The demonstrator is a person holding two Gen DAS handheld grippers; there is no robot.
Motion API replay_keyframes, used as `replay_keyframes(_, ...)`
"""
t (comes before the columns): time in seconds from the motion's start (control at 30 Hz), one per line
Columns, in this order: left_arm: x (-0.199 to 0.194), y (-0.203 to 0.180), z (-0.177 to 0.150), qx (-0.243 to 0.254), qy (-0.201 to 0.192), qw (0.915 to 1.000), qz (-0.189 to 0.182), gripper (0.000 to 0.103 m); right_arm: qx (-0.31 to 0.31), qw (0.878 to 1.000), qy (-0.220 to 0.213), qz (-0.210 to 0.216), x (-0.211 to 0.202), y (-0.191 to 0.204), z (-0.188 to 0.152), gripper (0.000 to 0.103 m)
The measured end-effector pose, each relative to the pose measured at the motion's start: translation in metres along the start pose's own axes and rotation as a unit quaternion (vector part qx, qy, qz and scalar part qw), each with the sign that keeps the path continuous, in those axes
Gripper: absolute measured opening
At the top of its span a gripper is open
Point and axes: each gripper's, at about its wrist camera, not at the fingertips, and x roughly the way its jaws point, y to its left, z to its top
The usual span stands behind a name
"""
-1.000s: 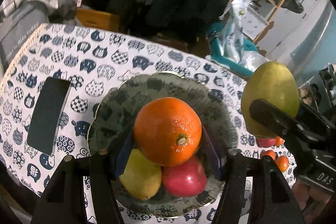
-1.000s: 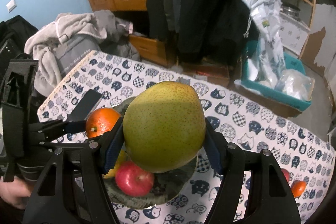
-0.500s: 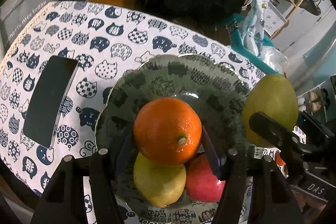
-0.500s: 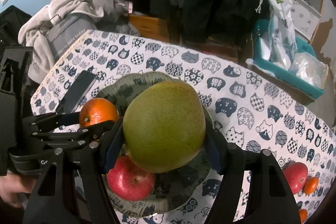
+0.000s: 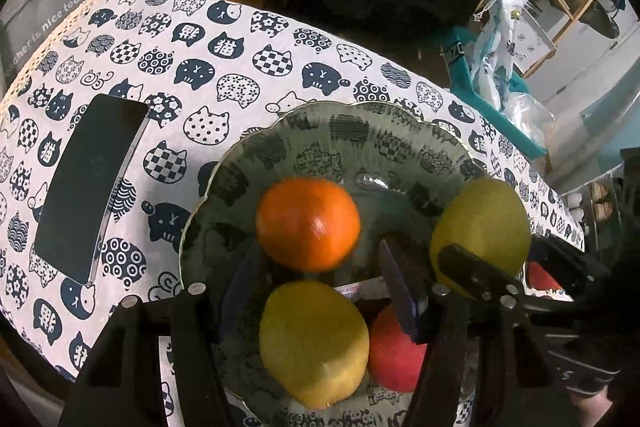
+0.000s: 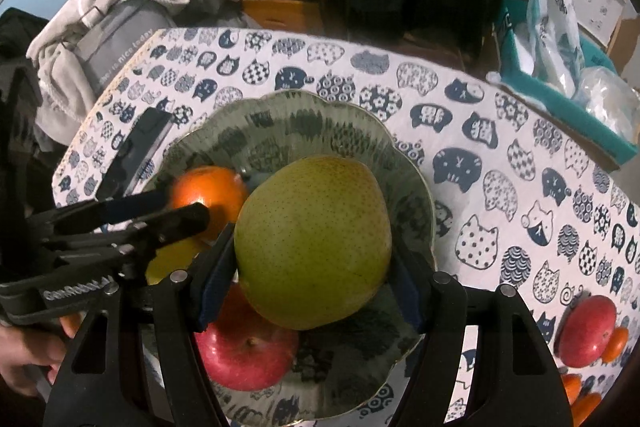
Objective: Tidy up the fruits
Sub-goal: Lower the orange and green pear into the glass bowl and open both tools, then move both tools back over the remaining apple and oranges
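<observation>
Right gripper (image 6: 314, 301): pinching the green pear (image 6: 314, 241), poised over the glass bowl (image 6: 416, 167).
Left gripper (image 5: 316, 301): fingers spread; the orange (image 5: 308, 223) sits blurred beyond them, seemingly just let go.
Bowl, near side: yellow fruit (image 5: 314, 341) and red apple (image 6: 244, 349) already in.
Table, right: another apple (image 6: 586, 331) and small oranges (image 6: 614, 343) wait on the cat-print cloth (image 5: 200, 67).
Progress: I'd call it past halfway.
Far left: dark phone (image 5: 90, 183), untouched.
</observation>
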Motion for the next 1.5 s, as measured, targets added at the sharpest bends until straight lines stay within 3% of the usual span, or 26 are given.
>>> replay_keyframes(0.23, 0.001, 0.001, 0.000, -0.005, 0.004, 1.0000, 0.001, 0.063, 0.004, 1.000, -0.001, 0.007, 0.003, -0.006, 0.000, 0.064)
replay_keyframes(0.67, -0.020, -0.014, -0.001, 0.002, -0.012, 0.9998, -0.015, 0.063, 0.024, 0.999, -0.024, 0.016, -0.018, -0.012, 0.006, 0.064)
replay_keyframes(1.13, -0.077, -0.048, -0.002, 0.043, -0.062, 0.9965, -0.036, 0.065, 0.024, 0.994, -0.101, -0.029, -0.090, -0.015, 0.014, 0.065)
replay_keyframes(1.27, -0.096, -0.060, -0.003, 0.060, -0.085, 0.9939, -0.038, 0.071, 0.024, 0.991, -0.124, -0.041, -0.113, -0.016, 0.015, 0.065)
replay_keyframes(1.5, -0.121, -0.087, -0.008, 0.089, -0.106, 0.9891, -0.052, 0.073, 0.026, 0.984, -0.171, -0.052, -0.159, -0.017, 0.011, 0.074)
